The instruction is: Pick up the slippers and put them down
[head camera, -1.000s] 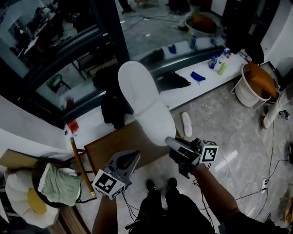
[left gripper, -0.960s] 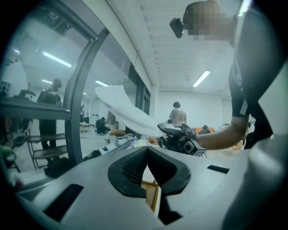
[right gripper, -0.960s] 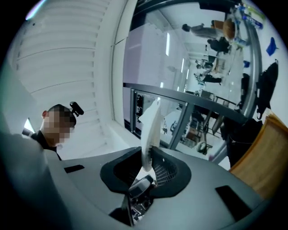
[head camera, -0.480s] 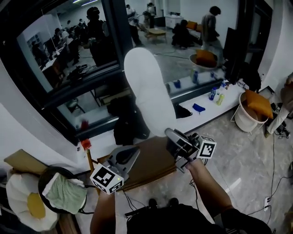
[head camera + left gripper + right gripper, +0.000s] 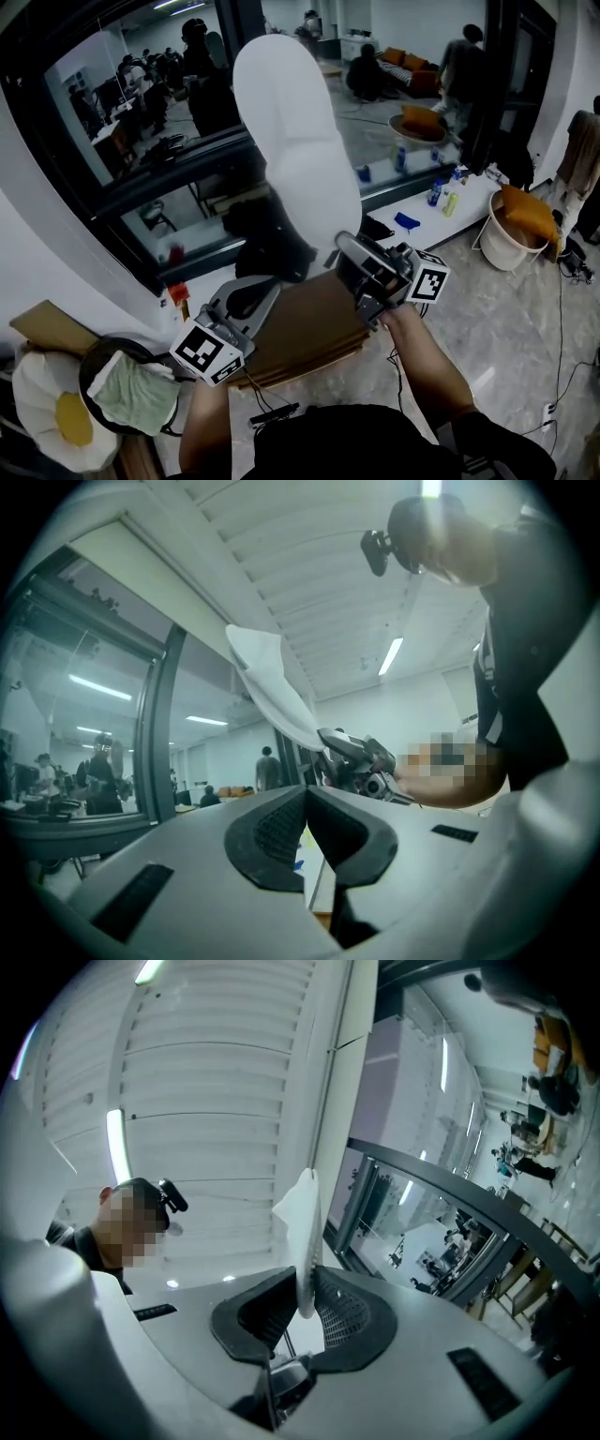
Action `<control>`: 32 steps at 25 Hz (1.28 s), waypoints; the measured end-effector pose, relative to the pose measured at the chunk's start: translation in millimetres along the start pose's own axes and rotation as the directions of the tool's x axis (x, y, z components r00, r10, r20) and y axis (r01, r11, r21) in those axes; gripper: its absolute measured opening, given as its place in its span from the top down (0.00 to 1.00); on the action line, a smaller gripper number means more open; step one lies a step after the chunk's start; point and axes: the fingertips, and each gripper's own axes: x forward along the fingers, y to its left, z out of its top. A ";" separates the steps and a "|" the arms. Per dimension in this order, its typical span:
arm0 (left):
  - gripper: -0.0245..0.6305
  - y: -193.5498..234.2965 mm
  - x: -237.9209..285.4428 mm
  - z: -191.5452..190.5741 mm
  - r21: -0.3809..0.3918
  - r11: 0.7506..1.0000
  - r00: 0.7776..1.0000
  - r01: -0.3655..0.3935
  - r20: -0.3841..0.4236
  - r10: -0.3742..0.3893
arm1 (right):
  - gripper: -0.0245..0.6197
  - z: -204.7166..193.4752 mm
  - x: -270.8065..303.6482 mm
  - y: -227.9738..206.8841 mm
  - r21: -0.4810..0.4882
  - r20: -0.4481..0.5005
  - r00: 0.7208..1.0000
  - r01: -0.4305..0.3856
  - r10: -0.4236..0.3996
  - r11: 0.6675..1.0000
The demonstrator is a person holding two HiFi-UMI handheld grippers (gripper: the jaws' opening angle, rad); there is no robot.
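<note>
Interior room: a dark-framed glass partition (image 5: 141,112) stands behind, with a pale stone floor (image 5: 506,319) below and a brown wooden table (image 5: 300,328) directly under the grippers. One white slipper (image 5: 295,159) is in the air above the table, near upright with its long end up, in front of the partition. Its lower edge sits between the jaws of the right gripper (image 5: 349,255). The pads press on it, and the jaws have just been closing further. The left gripper (image 5: 251,292) is lower and to the left, apart from the slipper, its jaws together with nothing between them. At the right, a white ledge (image 5: 422,214) carrying bottles (image 5: 437,194) runs along the partition's foot.
</note>
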 end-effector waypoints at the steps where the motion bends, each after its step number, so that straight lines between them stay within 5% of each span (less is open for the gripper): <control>1: 0.95 0.2 -1.3 0.6 0.000 1.000 1.000 0.001 0.000 -0.001 | 0.87 -0.3 2.1 0.6 -0.001 0.001 1.000 -0.002 0.002 1.000; 19: 0.95 8.7 -4.8 -11.6 -0.033 0.999 1.000 -0.020 -0.013 0.019 | 0.87 -12.3 -13.5 -19.2 0.025 -0.017 0.998 0.058 -0.058 0.998; 32: 0.95 8.1 26.1 -106.6 -0.259 0.966 0.998 0.012 -0.049 -0.026 | 0.87 -65.6 -94.4 -96.2 0.198 -0.043 0.968 0.252 -0.248 0.947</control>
